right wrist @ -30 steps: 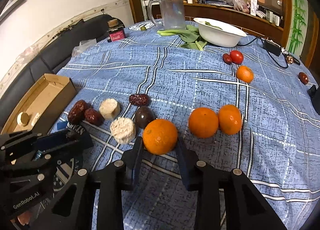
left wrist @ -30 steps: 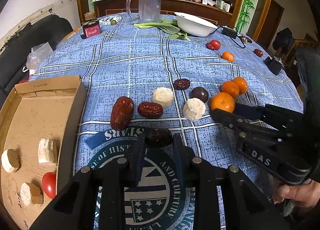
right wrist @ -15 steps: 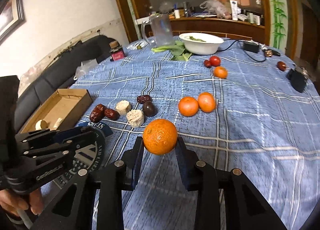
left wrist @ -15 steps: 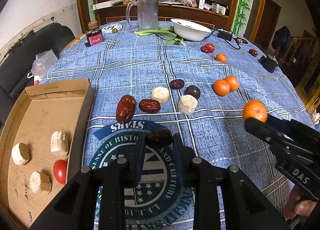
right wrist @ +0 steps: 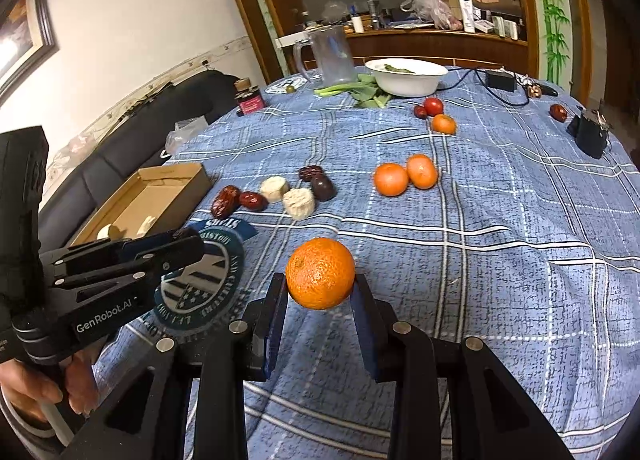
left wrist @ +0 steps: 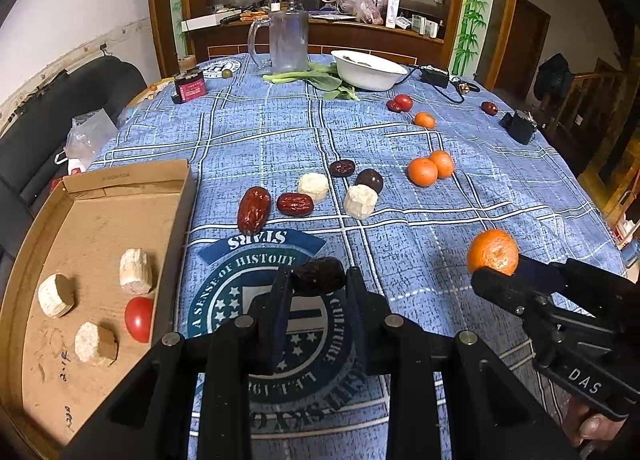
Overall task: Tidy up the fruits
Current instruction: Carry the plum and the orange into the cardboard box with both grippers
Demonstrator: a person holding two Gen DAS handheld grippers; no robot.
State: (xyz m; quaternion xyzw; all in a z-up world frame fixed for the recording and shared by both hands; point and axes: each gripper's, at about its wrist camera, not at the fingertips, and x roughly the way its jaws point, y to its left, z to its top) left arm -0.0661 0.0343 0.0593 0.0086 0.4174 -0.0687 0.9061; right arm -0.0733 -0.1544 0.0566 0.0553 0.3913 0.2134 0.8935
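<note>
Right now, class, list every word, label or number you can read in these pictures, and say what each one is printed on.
"GenRobot.AI": side of the left gripper.
"DAS": side of the right gripper.
"STARS", upside down: blue banner on the tablecloth.
"A SENSE OF HISTORY", "CULTURE": round emblem on the tablecloth.
Pen marks on the cardboard box floor, the red jar label and the white tube: too small or blurred to read.

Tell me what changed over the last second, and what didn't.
The right gripper lifted its orange off the tablecloth, away from the two oranges it sat beside. The left gripper also rose, pulling back with its dark date. Nothing was grasped or released; both grips held. The fruit on the cloth and the contents of the cardboard box stayed put.
</note>
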